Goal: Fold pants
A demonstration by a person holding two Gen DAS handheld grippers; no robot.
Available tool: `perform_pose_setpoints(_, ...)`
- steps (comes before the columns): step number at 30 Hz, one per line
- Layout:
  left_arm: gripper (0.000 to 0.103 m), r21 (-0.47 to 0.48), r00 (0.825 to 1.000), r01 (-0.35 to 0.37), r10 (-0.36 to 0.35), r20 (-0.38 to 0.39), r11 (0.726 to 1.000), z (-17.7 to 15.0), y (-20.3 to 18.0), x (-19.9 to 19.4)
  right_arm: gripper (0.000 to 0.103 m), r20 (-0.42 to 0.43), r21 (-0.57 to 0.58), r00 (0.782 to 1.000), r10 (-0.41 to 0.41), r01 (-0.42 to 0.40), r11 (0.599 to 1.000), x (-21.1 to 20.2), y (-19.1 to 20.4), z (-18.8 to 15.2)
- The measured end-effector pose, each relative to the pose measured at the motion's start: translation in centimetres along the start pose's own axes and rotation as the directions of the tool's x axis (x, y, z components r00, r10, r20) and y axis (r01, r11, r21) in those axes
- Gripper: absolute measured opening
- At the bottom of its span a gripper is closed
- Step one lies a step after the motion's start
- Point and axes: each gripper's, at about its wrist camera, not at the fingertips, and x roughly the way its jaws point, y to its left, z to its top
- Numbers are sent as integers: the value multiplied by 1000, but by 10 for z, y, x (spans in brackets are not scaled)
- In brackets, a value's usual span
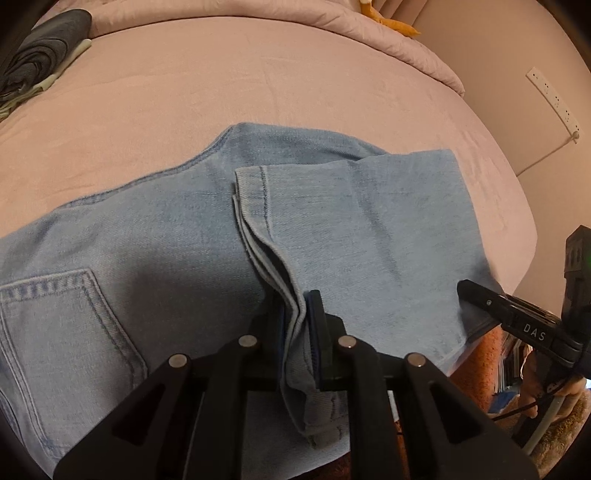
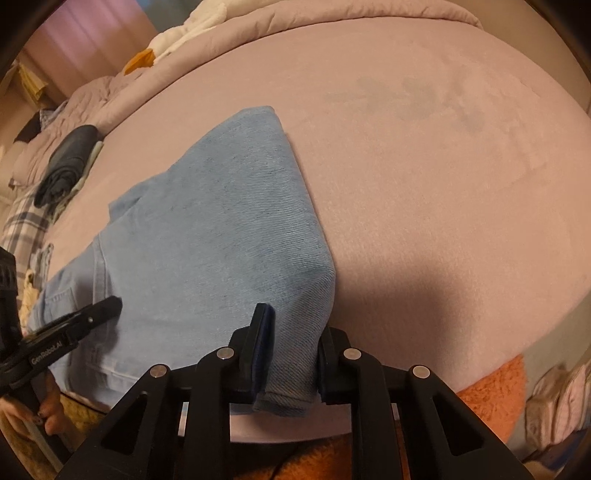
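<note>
Light blue denim pants (image 1: 147,236) lie on a pink bed (image 1: 221,81), with the legs folded back over the seat so the hems (image 1: 255,192) rest near the back pocket (image 1: 55,317). My left gripper (image 1: 297,325) is shut on the stacked hem layers at the near edge. My right gripper (image 2: 291,354) is shut on the folded corner of the pants (image 2: 221,221) at the bed's near edge. Each gripper shows in the other's view: the right one (image 1: 491,302) at the far right, the left one (image 2: 85,317) at the lower left.
A folded dark grey garment (image 1: 40,55) lies at the bed's far left corner, also in the right wrist view (image 2: 70,162). A rumpled pink duvet (image 1: 332,26) runs along the back. An orange rug (image 2: 491,391) lies below the bed edge. A power strip (image 1: 554,99) hangs on the wall.
</note>
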Motion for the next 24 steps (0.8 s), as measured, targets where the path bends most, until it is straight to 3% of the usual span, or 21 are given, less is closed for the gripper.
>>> perform_pose_setpoints(7,15,-8,1000,-16,17,22,1000,-8,-2,-4,22,-27,6,1000,-11,11,1000,-3,8,4)
perform_pose_setpoints(9,16,-22,1000,1,-1,23,1000,-10,-1,-5,31,-42,-3,999,-27,27,1000,-4,10,7)
perform_pose_setpoints(11,16,-49,999,28,-28,19,998,-12,3,-7,52,-33,-25,995,-94,93,995,-8,16,11)
perform_pose_setpoints(14,18,-56,997,72,-72,-3,996,-14,5,-10,53,42,-81,990,-137,140,987,-19,27,20)
perform_pose_setpoints(19,25,-86,992,128,-129,-3,988,-29,10,-18,52,108,-142,992,-58,73,987,-22,52,54)
perform_pose_setpoints(21,25,-82,992,128,-129,-3,988,-34,9,-21,47,116,-158,991,-62,80,984,-12,60,65)
perform_pose_setpoints(23,26,-73,993,120,-121,-7,990,-36,6,-21,33,97,-161,992,-75,90,983,6,66,78)
perform_pose_setpoints(24,27,-68,993,117,-118,-10,991,-37,6,-23,33,84,-156,993,-78,90,984,14,68,81)
